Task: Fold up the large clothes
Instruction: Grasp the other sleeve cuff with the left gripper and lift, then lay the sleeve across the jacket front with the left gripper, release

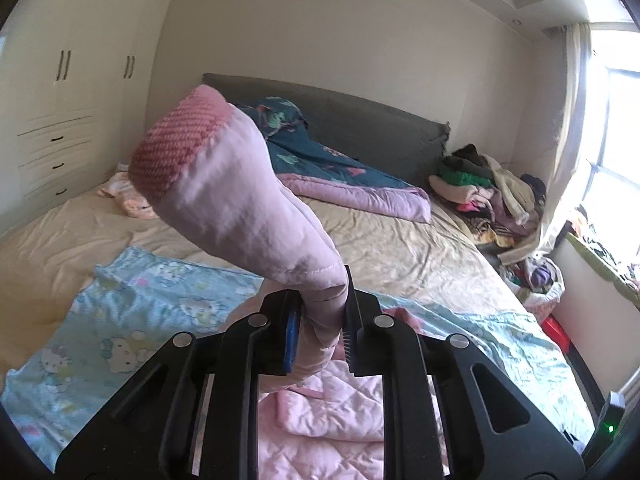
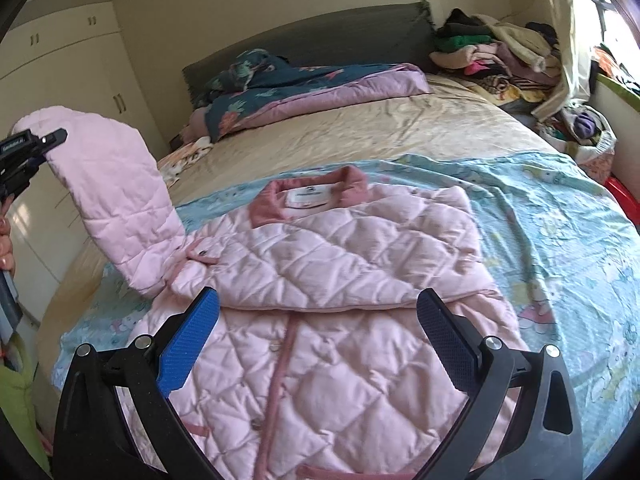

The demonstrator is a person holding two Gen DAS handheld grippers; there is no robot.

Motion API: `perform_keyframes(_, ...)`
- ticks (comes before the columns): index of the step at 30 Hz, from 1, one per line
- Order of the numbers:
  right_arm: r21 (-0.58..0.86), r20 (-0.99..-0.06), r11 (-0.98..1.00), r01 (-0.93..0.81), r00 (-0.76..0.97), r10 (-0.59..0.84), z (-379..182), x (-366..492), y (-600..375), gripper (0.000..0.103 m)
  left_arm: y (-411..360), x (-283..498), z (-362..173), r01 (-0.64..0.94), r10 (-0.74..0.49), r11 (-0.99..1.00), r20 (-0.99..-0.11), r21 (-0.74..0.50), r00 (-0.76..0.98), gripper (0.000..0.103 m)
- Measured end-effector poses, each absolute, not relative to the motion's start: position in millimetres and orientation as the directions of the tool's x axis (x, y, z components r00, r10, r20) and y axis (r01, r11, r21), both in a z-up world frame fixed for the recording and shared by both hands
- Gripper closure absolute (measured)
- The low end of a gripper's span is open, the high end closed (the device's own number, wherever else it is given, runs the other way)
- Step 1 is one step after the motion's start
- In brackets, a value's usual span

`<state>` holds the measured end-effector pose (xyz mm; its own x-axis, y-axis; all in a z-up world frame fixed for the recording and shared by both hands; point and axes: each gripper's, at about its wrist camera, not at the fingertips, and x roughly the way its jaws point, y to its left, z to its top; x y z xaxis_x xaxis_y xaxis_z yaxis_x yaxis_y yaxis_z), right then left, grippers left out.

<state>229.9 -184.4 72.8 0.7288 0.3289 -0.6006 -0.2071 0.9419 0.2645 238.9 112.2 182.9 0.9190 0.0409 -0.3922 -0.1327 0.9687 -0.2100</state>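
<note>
A pink quilted jacket (image 2: 340,264) lies front up on a light blue cartoon-print sheet (image 2: 560,220) on the bed, its darker pink collar (image 2: 312,196) toward the headboard. One sleeve is folded across the chest. My left gripper (image 1: 322,304) is shut on the other sleeve (image 1: 240,200), which stands lifted with its ribbed pink cuff (image 1: 176,148) uppermost. In the right wrist view that lifted sleeve (image 2: 116,200) rises at the left, with the left gripper (image 2: 52,138) at its top. My right gripper (image 2: 318,320) hangs open above the jacket's middle, touching nothing.
A teal and lilac quilt (image 1: 340,176) lies bunched by the grey headboard (image 1: 380,120). A heap of clothes (image 1: 488,188) fills the bed's far right corner near the window. White wardrobes (image 1: 60,80) stand on the left. A small pink garment (image 1: 128,196) lies on the beige sheet.
</note>
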Motion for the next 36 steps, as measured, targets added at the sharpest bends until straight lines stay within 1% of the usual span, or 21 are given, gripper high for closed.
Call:
perform_keyframes(13, 0.293, -0.613, 0.946, -0.138, 0.732, 0.297, 59.4, 235.4, -217.6, 0.005, 45.0, 265.1, 153.1, -0.009, -0.051, 0.991, -0.442, -0.133, 0.896, 0.093)
perform_keyframes(18, 0.306, -0.626, 0.946, -0.111, 0.725, 0.288, 51.0, 240.3, -226.8, 0.005, 15.9, 272.8, 130.0, 0.052, -0.092, 0.994, -0.479, -0.095, 0.873, 0.093)
perform_keyframes(24, 0.319, -0.636, 0.945, -0.078, 0.721, 0.274, 42.2, 246.1, -239.4, 0.005, -18.5, 281.5, 93.5, 0.114, -0.125, 0.992, -0.545, -0.055, 0.829, 0.093)
perform_keyframes(36, 0.349, -0.663, 0.937, -0.003, 0.706, 0.249, 21.9, 254.8, -263.2, 0.005, -57.1, 287.7, 26.5, 0.179, -0.131, 0.984, -0.641, 0.010, 0.756, 0.092)
